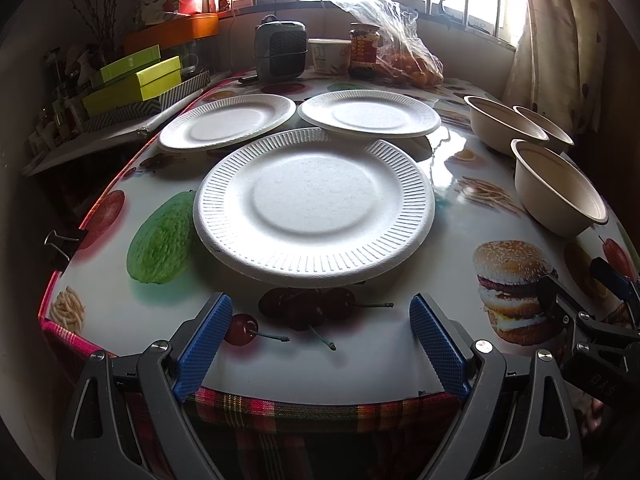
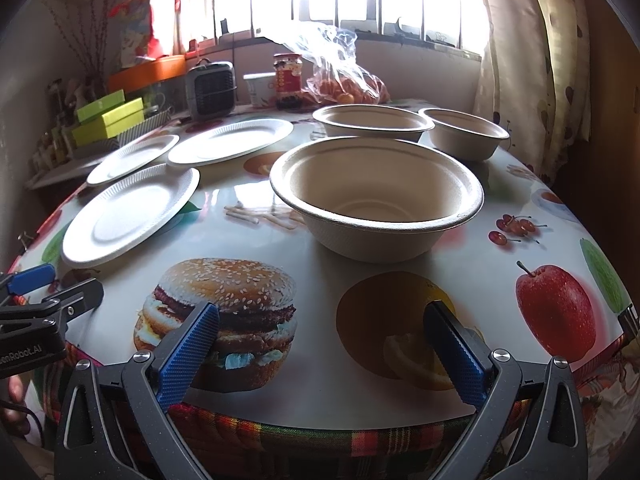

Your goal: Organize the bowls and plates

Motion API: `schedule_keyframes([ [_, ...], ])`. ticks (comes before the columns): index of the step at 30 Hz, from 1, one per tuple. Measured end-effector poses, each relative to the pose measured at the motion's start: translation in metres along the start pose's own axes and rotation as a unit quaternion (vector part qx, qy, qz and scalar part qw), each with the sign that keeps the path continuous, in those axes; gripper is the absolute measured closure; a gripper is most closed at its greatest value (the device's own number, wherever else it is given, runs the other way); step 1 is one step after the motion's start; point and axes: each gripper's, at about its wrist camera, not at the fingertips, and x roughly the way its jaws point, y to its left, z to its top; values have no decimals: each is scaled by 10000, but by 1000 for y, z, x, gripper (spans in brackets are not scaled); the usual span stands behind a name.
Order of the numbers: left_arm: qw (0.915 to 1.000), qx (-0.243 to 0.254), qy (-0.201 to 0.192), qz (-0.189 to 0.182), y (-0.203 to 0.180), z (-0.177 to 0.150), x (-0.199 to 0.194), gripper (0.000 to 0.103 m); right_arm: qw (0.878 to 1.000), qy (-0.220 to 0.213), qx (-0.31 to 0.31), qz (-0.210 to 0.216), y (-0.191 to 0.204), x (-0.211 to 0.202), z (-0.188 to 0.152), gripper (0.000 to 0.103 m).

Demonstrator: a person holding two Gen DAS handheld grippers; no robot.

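Note:
Three white ribbed paper plates lie on the printed tablecloth: a near plate straight ahead of my left gripper, a far-left plate and a far-right plate. Three beige paper bowls stand on the right: the nearest bowl just ahead of my right gripper, with two more bowls behind it. Both grippers hover open over the table's front edge with nothing between their blue pads. The plates also show at left in the right wrist view, the bowls at right in the left wrist view.
At the back stand a grey heater, a cup, a jar and a plastic bag of oranges. Green boxes sit on a shelf at left. A curtain hangs at right. Binder clips hold the cloth.

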Motion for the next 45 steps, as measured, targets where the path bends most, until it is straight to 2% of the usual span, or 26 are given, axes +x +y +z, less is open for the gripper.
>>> schedule_keyframes([
  [45,9999,11,-159,12,1,3,-10,12,9999,-133,7,50,0,-14,7,0],
])
